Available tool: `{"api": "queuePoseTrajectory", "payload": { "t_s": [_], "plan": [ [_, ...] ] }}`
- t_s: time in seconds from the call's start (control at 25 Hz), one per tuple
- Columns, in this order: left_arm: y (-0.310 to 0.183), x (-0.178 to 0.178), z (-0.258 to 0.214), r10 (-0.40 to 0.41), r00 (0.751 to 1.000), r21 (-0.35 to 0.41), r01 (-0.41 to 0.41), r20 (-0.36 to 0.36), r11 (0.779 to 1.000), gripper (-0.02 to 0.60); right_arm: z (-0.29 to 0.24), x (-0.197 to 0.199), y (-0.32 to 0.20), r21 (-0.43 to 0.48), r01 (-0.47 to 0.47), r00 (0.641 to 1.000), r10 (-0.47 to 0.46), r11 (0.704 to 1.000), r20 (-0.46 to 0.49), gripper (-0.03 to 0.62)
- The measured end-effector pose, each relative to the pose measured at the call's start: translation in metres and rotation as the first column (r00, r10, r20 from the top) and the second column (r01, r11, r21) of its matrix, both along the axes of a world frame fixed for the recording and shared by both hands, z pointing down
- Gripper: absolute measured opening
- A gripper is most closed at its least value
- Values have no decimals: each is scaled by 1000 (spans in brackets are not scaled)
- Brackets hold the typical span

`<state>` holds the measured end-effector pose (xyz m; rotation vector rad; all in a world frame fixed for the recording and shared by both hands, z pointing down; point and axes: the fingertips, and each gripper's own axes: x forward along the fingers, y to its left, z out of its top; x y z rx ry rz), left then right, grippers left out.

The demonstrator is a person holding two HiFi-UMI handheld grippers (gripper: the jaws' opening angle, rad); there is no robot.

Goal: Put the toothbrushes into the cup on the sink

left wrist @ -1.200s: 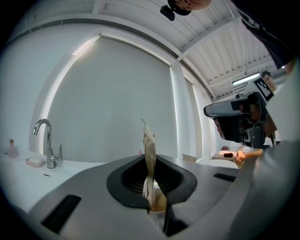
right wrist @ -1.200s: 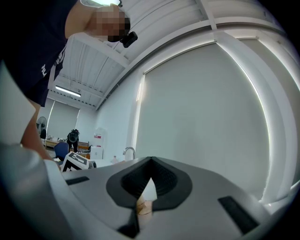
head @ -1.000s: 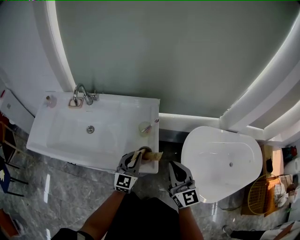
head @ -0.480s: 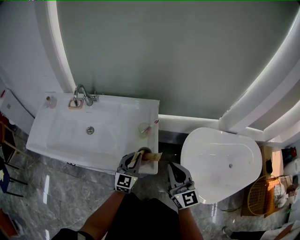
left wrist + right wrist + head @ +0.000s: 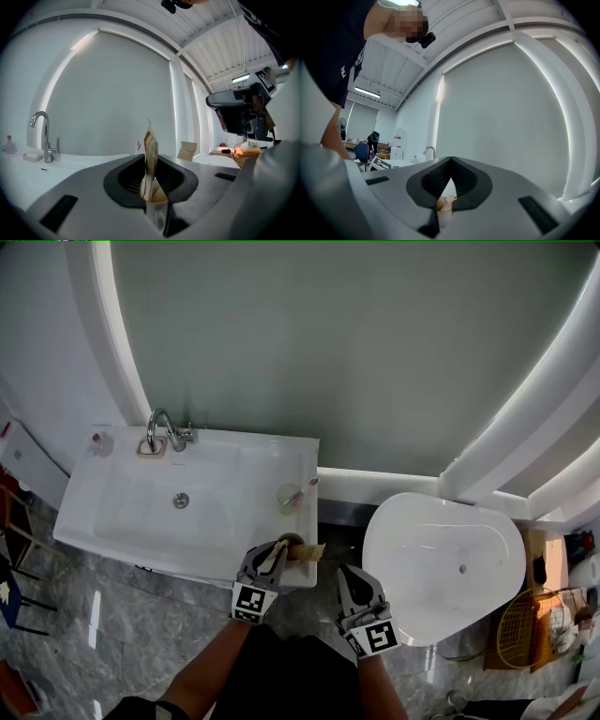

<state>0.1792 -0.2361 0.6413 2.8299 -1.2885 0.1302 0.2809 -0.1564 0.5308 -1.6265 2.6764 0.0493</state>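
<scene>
Sink (image 5: 112, 512) at left, faucet (image 5: 161, 426) on its back edge. Cup (image 5: 289, 497) stands on sink's right rim, pink toothbrush (image 5: 306, 486) leaning out. My left gripper (image 5: 274, 554), at sink's front right corner, clamps wrapped toothbrush (image 5: 307, 551), near cup, outside it. My right gripper (image 5: 352, 579) further right, jaws together, empty, over floor beside toilet (image 5: 441, 563).

One sink (image 5: 112, 512), one cup (image 5: 289, 497), one wrapped toothbrush (image 5: 151, 152)

I see a grey wall (image 5: 328, 343) framed by glowing white arches (image 5: 111, 343), a veined grey marble floor (image 5: 112, 634), a white oval fixture (image 5: 441, 563), and a wire basket (image 5: 520, 624) far right.
</scene>
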Motion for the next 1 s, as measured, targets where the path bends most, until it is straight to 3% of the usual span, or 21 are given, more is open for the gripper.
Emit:
{"api": "queuePoseTrajectory", "payload": {
  "t_s": [0.12,0.16,0.24,0.4,0.56,1.0],
  "plan": [
    [2,4,-1,23,1000,0,-23,-6,1000,75,0,-2,0,0,1,1000,-1,1000,2,26],
    [3,5,-1,28,1000,2,-28,-9,1000,135,0,-2,-1,-1,2,1000,-2,1000,2,26],
    [3,6,0,40,999,-1,-40,-17,999,192,2,-3,-1,-4,2,1000,-2,1000,2,26],
    [8,10,6,66,997,-10,-67,-36,998,230,3,-2,0,-10,0,1000,0,1000,3,26],
    [13,16,-1,102,993,3,-102,-52,995,255,0,-1,-2,-8,-5,1000,6,1000,9,26],
    [36,20,-2,154,988,25,-153,-13,988,273,-4,-5,1,-4,3,1000,-3,1000,21,26]
  ]
}}
